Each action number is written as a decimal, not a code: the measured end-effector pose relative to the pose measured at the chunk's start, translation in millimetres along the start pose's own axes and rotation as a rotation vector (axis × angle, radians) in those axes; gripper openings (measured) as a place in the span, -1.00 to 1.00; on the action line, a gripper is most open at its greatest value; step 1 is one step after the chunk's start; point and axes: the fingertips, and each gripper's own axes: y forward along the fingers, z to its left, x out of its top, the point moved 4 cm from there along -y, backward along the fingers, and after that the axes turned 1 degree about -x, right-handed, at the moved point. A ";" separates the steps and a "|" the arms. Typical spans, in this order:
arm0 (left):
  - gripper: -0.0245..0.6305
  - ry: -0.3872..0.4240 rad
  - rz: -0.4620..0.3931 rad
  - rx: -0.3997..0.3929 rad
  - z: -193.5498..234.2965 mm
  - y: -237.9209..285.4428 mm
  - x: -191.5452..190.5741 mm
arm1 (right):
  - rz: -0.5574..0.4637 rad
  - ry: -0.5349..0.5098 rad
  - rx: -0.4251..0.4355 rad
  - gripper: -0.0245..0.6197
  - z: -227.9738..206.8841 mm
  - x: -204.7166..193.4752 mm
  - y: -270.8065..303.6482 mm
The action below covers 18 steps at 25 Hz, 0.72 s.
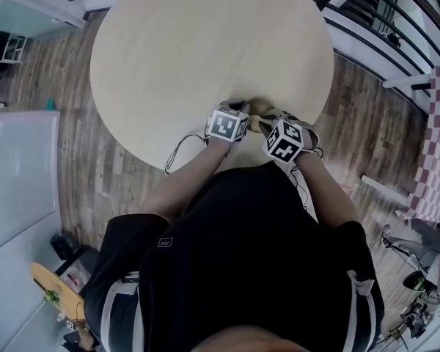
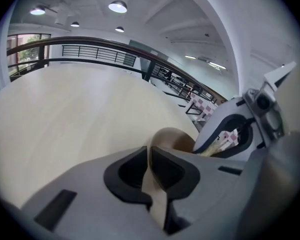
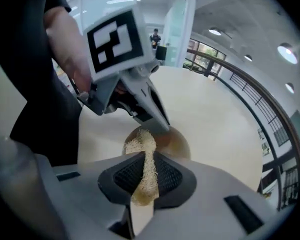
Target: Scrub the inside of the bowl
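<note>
Pinched flat by the right gripper (image 3: 146, 181), a soft fibrous scrubber (image 3: 141, 146) reaches the small brown bowl (image 3: 176, 143) at the near edge of the table (image 1: 205, 42). The left gripper (image 2: 149, 170) nips the bowl's thin rim. The bowl looks light, stiff and prone to sliding, so that rim grip suits.

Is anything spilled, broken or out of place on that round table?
Nothing stands out. The small brown bowl sits near the edge of the pale round table; the left gripper pinches its rim, and the right gripper holds a fibrous beige scrubber.
</note>
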 end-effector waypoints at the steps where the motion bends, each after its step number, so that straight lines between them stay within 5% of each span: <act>1: -0.83 0.023 0.002 -0.003 -2.4 0.5 1.2 | 0.023 -0.022 0.000 -0.74 2.7 -1.7 8.2; 7: -0.82 0.094 0.025 -0.005 -1.7 -0.3 -5.2 | 0.113 -0.129 -0.084 -0.75 -6.1 -3.1 38.6; 18: -0.67 0.098 0.021 -0.048 -8.0 -8.5 -20.5 | -0.025 0.108 -0.312 -0.74 -42.7 -1.3 14.5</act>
